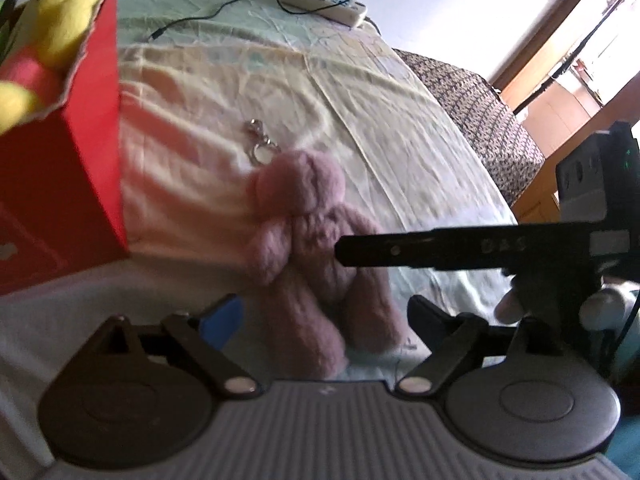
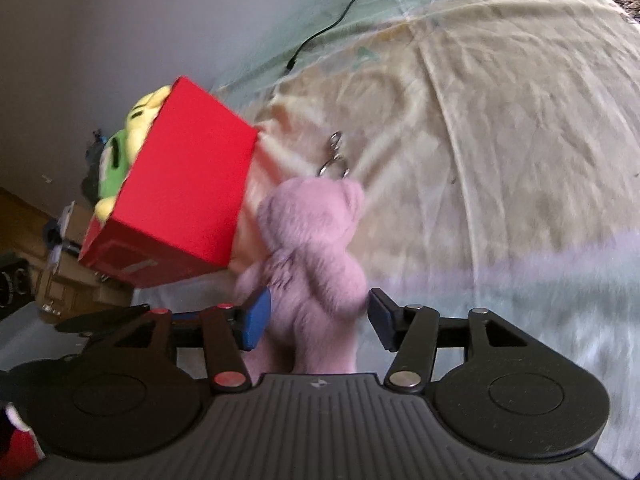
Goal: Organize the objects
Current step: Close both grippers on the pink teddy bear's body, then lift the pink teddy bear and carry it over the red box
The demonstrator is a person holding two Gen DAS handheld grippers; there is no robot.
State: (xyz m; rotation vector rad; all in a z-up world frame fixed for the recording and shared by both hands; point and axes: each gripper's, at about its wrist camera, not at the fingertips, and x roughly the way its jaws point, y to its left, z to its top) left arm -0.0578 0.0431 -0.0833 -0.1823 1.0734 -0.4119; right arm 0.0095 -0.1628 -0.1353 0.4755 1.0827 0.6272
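Observation:
A pink plush bear (image 1: 312,232) with a metal key ring (image 1: 262,148) lies on the pale bed sheet (image 1: 400,140), just right of a red box (image 1: 80,140). The box holds a yellow plush toy (image 1: 60,8). My left gripper (image 1: 324,320) is open, its pads standing clear on either side of the bear's legs. One black finger (image 1: 400,248) of the right gripper crosses the bear's body from the right. In the right wrist view my right gripper (image 2: 318,318) is open around the bear (image 2: 312,240); the blue pad brushes its side and the black pad stands just off it. The red box (image 2: 188,200) sits to the bear's left.
A white power strip (image 1: 324,0) with a black charger and a black cable (image 1: 192,20) lie at the far end of the bed. A dark patterned blanket (image 1: 480,120) covers the right edge. Wooden furniture (image 2: 40,240) stands beyond the box. Bare sheet (image 2: 500,140) stretches to the right.

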